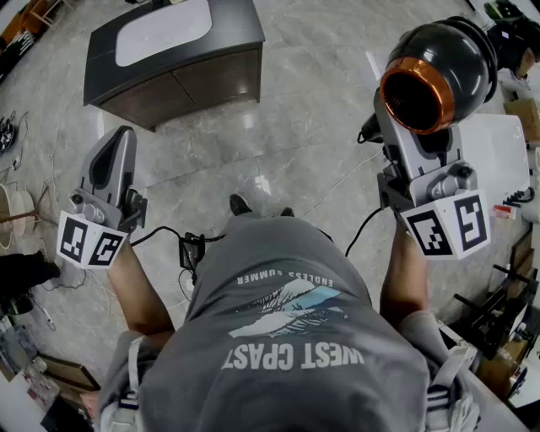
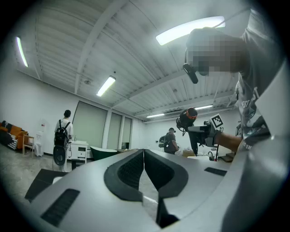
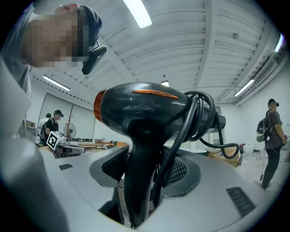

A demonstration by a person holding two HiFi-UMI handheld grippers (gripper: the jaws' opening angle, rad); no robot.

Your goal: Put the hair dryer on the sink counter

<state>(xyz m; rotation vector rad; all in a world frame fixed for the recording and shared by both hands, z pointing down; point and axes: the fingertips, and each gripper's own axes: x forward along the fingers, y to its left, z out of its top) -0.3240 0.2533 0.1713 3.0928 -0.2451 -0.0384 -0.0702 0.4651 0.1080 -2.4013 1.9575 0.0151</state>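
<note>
Right tool (image 1: 418, 148) clenched on hair dryer (image 1: 434, 72) handle, held aloft at 2 o'clock; left tool (image 1: 116, 148) closed, empty. Sink tabletop (image 1: 240, 21) at 11 o'clock, well apart: carry and placement remain.

Head camera looked steeply down past shirt (image 1: 287, 337) onto floor (image 1: 295, 126), taking in left gripper (image 1: 121, 137), right gripper (image 1: 412, 135) and sink worktop (image 1: 236, 25) beyond. Each gripper camera sat close behind own jaws, faced up across room. Each caught opposite gripper, shared with head view.
</note>
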